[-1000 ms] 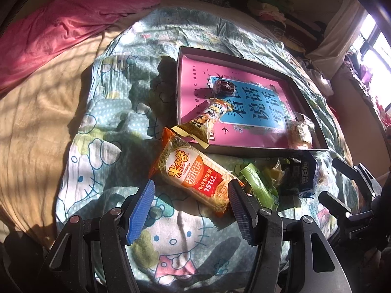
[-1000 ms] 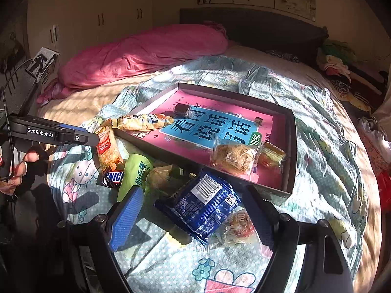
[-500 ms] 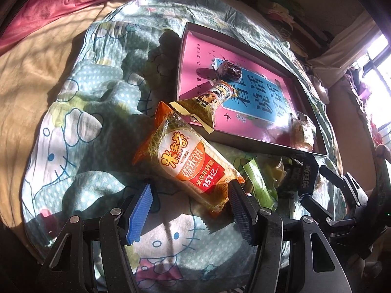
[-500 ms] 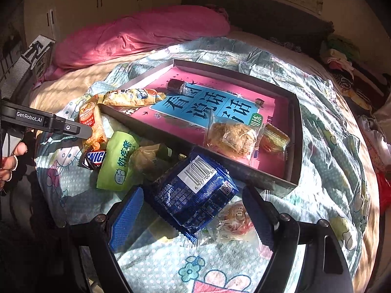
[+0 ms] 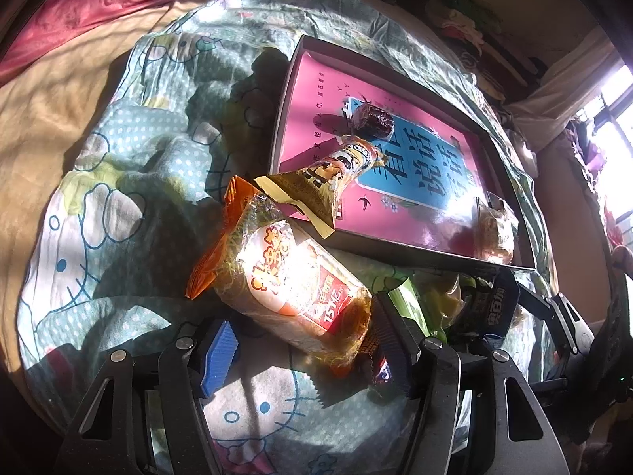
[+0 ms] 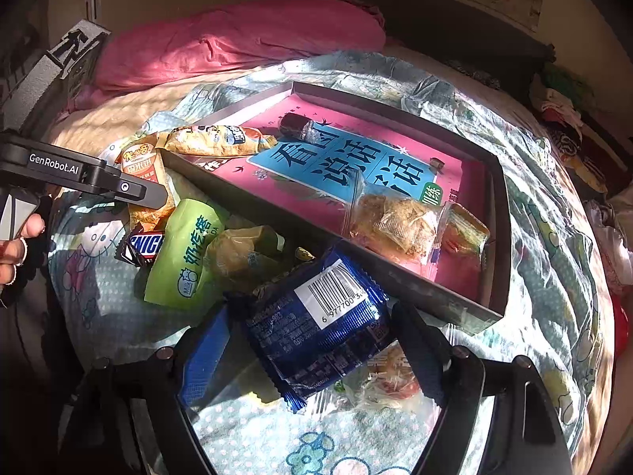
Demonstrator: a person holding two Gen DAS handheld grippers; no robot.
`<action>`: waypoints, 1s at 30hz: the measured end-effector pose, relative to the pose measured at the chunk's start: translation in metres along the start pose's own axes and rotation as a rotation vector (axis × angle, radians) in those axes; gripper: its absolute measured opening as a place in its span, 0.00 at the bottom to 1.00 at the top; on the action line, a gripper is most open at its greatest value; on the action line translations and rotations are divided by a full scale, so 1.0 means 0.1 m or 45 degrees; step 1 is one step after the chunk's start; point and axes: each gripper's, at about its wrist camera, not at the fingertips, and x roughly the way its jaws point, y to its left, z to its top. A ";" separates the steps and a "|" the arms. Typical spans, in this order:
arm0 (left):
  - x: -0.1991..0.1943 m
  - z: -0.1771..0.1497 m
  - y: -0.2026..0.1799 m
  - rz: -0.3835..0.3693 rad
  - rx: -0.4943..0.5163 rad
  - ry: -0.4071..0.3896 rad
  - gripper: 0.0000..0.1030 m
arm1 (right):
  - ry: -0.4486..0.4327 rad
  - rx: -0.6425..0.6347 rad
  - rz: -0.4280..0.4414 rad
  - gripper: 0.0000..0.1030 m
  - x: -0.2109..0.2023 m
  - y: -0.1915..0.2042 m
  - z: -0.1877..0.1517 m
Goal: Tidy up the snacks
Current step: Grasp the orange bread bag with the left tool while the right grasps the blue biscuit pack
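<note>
A: Left gripper spread wide around the orange-and-red rice cracker packet, lying on the cartoon-print quilt beside the grey tray.

B: Right gripper gapes too, straddling the blue foil biscuit pack by the tray's front wall.

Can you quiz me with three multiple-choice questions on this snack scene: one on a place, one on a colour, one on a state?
1. Where is the Snickers bar?
A. in the tray
B. on the blanket, outside the tray
C. on the pink pillow

2. What colour is the barcoded packet?
A. blue
B. red
C. yellow

3. How do the right gripper jaws stand?
A. shut empty
B. clamped on the tray
C. open around the packet

B: it lies by the green packet, outside the tray.
A: blue foil.
C: fingers apart either side.
</note>
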 end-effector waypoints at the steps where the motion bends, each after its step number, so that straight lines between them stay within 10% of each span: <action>1: 0.01 0.01 0.00 0.001 -0.014 -0.003 0.64 | -0.004 -0.003 0.003 0.78 0.00 0.00 0.00; 12: 0.13 0.09 0.01 0.004 -0.187 -0.018 0.58 | -0.035 0.025 0.029 0.66 -0.03 -0.03 0.02; 30: -0.20 -0.10 0.14 -0.041 -0.105 -0.030 0.30 | -0.232 0.270 0.186 0.64 -0.38 -0.30 0.06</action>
